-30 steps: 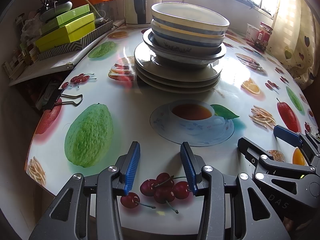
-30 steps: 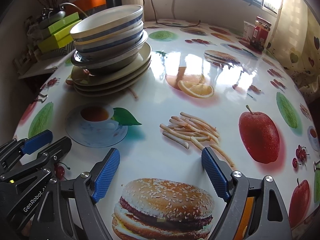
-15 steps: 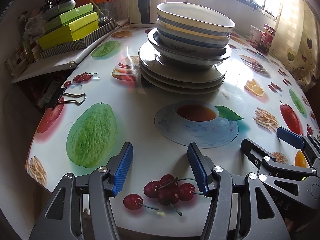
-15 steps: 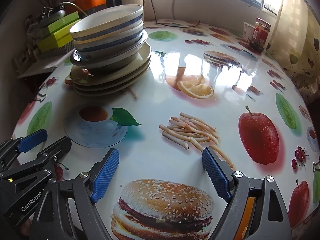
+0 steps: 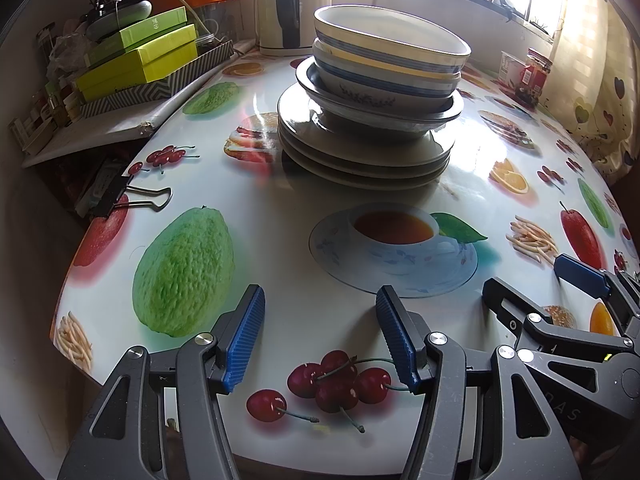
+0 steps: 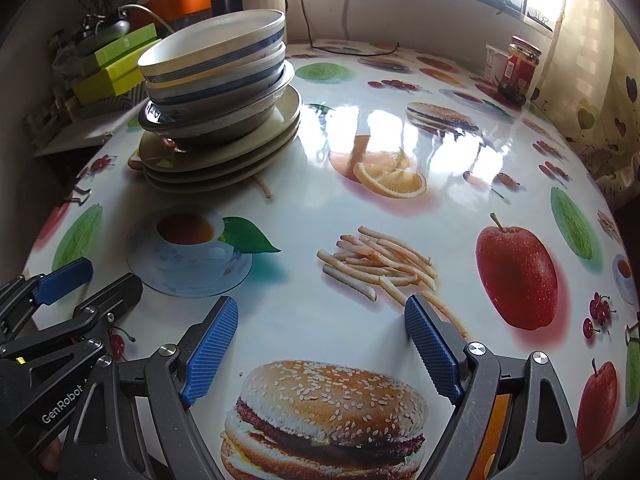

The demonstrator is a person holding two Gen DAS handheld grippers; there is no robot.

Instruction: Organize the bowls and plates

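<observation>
1. Hovering low over the near edge of the tabletop (image 5: 304, 312), the left tongs (image 5: 320, 340) stand with their blue pads apart and nothing between them; printed cherries lie on the cloth just below the gap.
2. Beside them, the right tongs (image 6: 320, 344) are likewise spread wide and hold nothing; they sit above a printed hamburger, with printed fries just ahead; each pair shows at the edge of the other's view, the right tongs (image 5: 576, 320) at lower right, the left tongs (image 6: 68, 296) at lower left.
3. Further in, the glossy fruit-and-food cloth shows a printed teacup on a saucer, a green fruit, a red apple and orange slices; a black binder clip (image 5: 132, 196) grips the cloth at the left edge of the tabletop.
4. Beyond the teacup print stands the stack of plates and bowls (image 5: 376, 112), well apart from both tongs; flat plates (image 6: 224, 160) lie at the bottom, a wide dark-rimmed dish rests on them, and blue-banded bowls (image 6: 216, 64) nest on top, the topmost tilted.
5. Behind and to the left, green boxes (image 5: 140, 60) are piled on a striped box; a white appliance (image 5: 288, 12) stands behind the stack.
6. Farthest right, a red-labelled jar (image 6: 518, 70) sits near the window wall; a dark cable trails along the back of the tabletop.
</observation>
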